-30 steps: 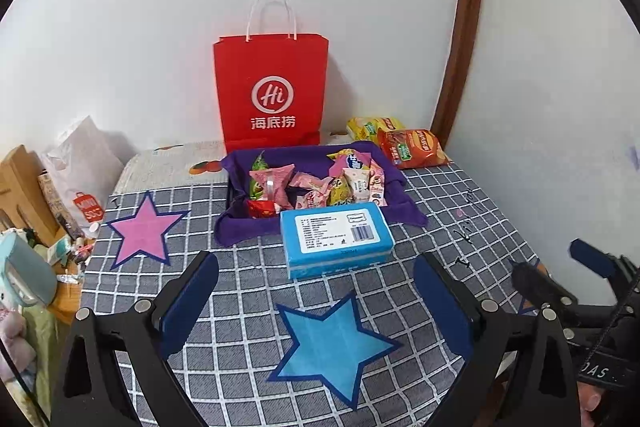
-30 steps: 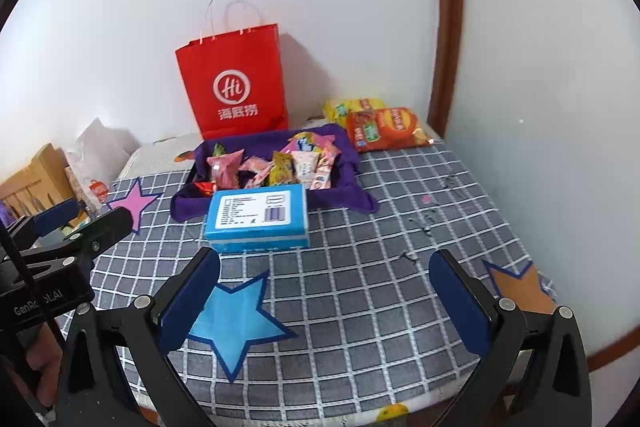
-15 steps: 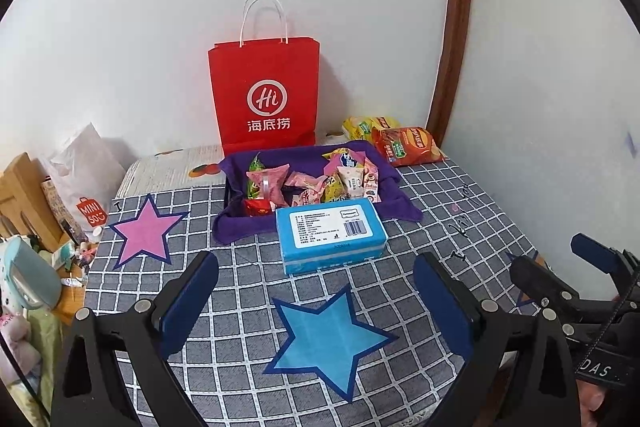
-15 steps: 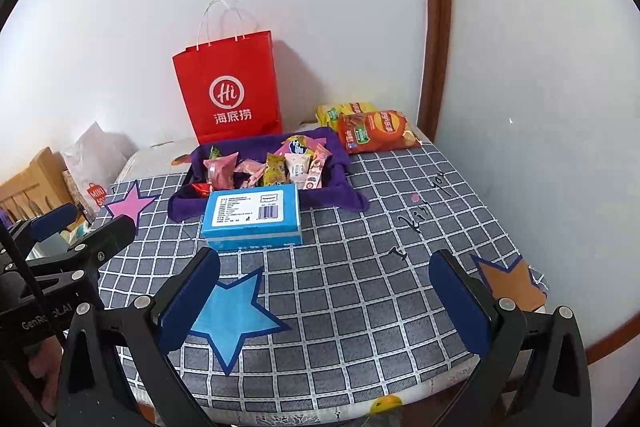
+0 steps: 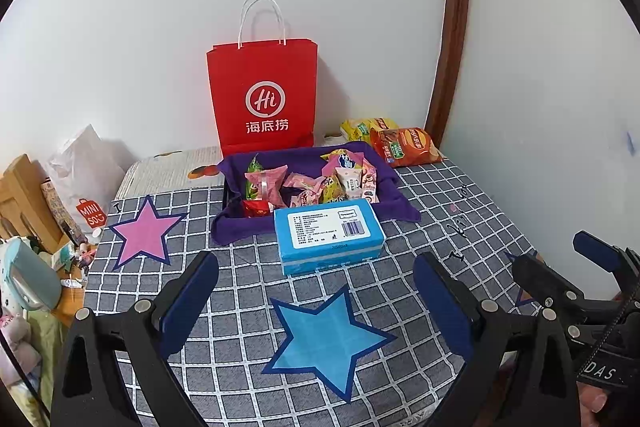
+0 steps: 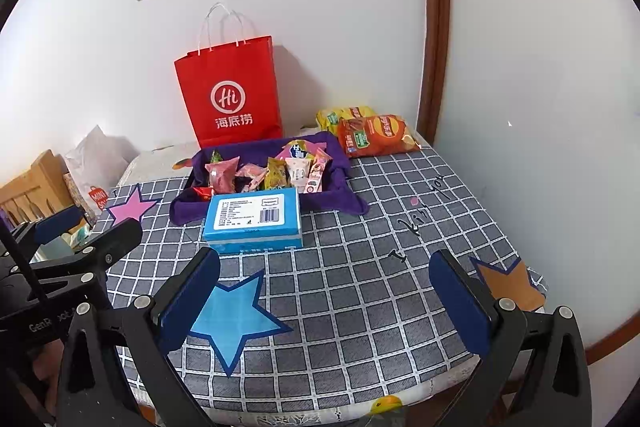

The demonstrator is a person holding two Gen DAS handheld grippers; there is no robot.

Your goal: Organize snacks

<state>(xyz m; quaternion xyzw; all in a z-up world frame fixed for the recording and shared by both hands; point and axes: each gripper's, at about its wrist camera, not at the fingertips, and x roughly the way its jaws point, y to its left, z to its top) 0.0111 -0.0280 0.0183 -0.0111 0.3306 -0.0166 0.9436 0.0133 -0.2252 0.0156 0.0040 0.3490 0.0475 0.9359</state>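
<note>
Snacks point(image 5: 310, 183) lie heaped in the purple tray point(image 5: 386, 169) at twelve o'clock behind the blue box point(image 5: 330, 233); both claws, left claw point(image 5: 316, 301) and right claw point(image 6: 324, 301), gape empty, so reaching over risks shoving that box into loose, slippery packets.

Blue box point(image 5: 329, 234) label text too small.

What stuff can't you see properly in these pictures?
- Red bag: its inside, both views; its front wall hides it.
- Blue box: label print too small, both views.
- Tray: near edge, hidden behind the box.
- Yellow chip bag: partly covered by the orange chip bag.
</note>
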